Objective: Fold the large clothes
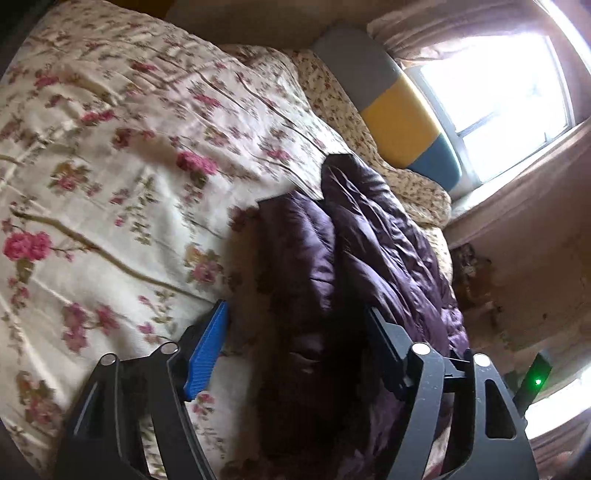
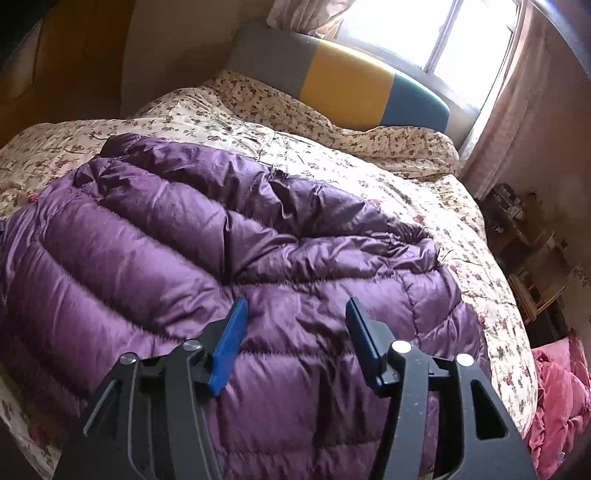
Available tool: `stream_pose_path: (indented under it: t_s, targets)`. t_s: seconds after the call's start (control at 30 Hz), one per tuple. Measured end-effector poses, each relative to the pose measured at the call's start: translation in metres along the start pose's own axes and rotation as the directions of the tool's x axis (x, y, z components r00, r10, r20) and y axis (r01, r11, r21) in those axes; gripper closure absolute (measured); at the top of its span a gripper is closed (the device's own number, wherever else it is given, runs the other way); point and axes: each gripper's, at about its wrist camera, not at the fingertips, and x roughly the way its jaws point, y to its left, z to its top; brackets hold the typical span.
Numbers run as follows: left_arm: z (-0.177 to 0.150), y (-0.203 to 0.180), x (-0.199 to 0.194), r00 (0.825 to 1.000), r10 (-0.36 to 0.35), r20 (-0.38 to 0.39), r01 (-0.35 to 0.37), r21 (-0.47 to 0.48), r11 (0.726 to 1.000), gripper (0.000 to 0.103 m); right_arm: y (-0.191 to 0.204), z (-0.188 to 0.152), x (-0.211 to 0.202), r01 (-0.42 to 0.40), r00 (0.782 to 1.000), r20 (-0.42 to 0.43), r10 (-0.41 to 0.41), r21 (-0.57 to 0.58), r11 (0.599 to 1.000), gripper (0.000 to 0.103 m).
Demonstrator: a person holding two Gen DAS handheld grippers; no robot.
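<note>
A purple quilted down jacket [image 2: 221, 240] lies spread on a floral bedspread [image 2: 424, 192]. In the right wrist view my right gripper [image 2: 297, 306] is open, its blue pads just above the jacket's near part, holding nothing. In the left wrist view the jacket [image 1: 369, 236] shows dark and bunched along the bed's right side. My left gripper [image 1: 297, 310] is open, its jaws astride a dark fold of the jacket, one blue pad [image 1: 208, 350] over the bedspread [image 1: 110, 166].
A headboard [image 2: 351, 81] in grey, yellow and blue stands at the far end under a bright window [image 2: 424, 33]. Pink bedding [image 2: 554, 398] lies off the bed's right edge. Wooden furniture [image 2: 535, 258] stands at the right wall.
</note>
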Motion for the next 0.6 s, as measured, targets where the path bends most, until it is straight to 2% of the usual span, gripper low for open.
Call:
stream_pose_path:
  t_s: [0.1, 0.17, 0.23, 0.4, 0.5, 0.6]
  targets:
    - [-0.002, -0.002, 0.003, 0.999, -0.036, -0.015, 0.036, 0.006, 0.999, 0.036, 0.0, -0.003, 0.003, -0.026, 1.0, -0.015, 0.026, 0.002, 1.0, 0.061]
    - [-0.001, 0.0, 0.005, 0.997, -0.071, -0.022, 0.071, -0.008, 0.997, 0.046, 0.002, -0.006, 0.005, -0.034, 0.999, -0.021, 0.034, 0.004, 0.999, 0.062]
    - [-0.002, 0.001, 0.009, 0.992, -0.122, -0.044, 0.121, -0.032, 0.992, 0.05, 0.001, -0.009, 0.008, -0.04, 0.999, -0.027, 0.04, 0.006, 0.999, 0.062]
    - [-0.001, 0.0, 0.018, 0.979, -0.192, -0.064, 0.189, -0.048, 0.981, 0.051, -0.001, -0.014, 0.016, -0.054, 0.998, -0.041, 0.055, 0.024, 0.998, 0.061]
    - [0.001, 0.004, 0.017, 0.965, -0.254, -0.067, 0.247, -0.089, 0.965, 0.051, -0.002, -0.016, 0.019, -0.061, 0.997, -0.041, 0.062, 0.03, 0.998, 0.06]
    - [0.002, 0.013, 0.011, 0.937, -0.346, -0.045, 0.335, -0.162, 0.928, 0.051, -0.004, -0.016, 0.021, -0.071, 0.996, -0.047, 0.073, 0.043, 0.997, 0.06]
